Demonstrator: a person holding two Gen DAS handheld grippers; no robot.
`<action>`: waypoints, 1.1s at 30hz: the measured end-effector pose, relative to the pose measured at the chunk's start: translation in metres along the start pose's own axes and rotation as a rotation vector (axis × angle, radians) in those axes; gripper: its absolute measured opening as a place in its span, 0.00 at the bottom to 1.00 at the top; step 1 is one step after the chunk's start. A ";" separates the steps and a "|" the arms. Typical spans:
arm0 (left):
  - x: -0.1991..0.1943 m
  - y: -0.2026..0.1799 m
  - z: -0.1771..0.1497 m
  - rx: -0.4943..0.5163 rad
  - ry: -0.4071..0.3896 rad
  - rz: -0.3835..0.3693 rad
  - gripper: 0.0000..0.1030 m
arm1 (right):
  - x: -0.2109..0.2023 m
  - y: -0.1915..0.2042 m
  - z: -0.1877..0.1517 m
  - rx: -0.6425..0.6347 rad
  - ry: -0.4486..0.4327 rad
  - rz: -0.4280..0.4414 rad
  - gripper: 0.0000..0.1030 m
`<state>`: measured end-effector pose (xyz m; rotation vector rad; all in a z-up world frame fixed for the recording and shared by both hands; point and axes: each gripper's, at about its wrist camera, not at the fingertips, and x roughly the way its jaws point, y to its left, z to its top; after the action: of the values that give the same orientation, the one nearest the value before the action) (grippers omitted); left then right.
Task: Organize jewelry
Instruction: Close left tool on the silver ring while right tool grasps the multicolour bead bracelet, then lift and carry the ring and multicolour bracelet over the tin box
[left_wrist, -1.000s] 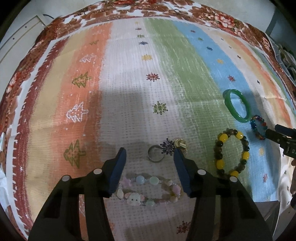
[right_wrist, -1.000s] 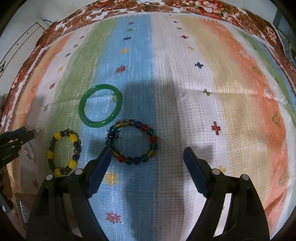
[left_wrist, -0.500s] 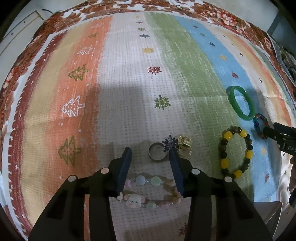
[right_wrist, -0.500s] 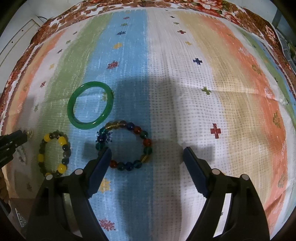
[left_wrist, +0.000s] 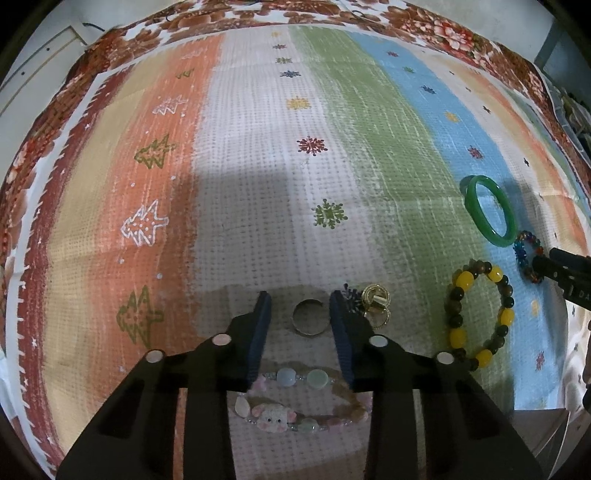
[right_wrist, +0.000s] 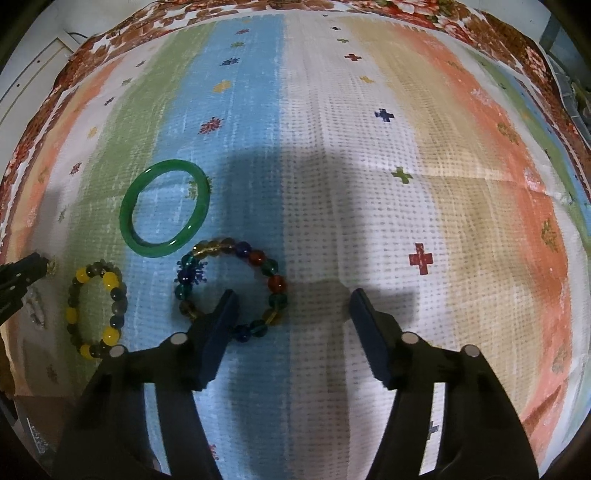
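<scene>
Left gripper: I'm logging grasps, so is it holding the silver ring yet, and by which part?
Nothing is held. The left gripper is open, its jaws either side of the silver ring, which lies on the striped cloth. No contact shows.

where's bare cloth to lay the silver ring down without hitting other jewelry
Free: the white, orange and tan stripes ahead of the left tongs, beyond the silver ring, and the cloth right of the multicolor bead bracelet. Crowded: gold rings, yellow bead bracelet, green bangle, pastel charm bracelet.
</scene>
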<state>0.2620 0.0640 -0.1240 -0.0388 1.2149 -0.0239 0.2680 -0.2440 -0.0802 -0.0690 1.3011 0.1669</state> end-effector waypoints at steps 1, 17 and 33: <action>0.000 0.000 0.000 0.000 0.000 0.001 0.26 | 0.000 0.000 -0.001 -0.003 -0.001 -0.006 0.58; -0.002 0.005 0.002 -0.018 0.006 -0.028 0.20 | -0.002 0.001 0.000 -0.017 0.007 0.011 0.11; -0.023 0.002 -0.001 -0.033 -0.030 -0.056 0.20 | -0.029 0.010 -0.006 -0.021 -0.057 0.059 0.11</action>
<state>0.2528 0.0665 -0.1025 -0.1017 1.1837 -0.0516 0.2534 -0.2377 -0.0535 -0.0438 1.2454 0.2316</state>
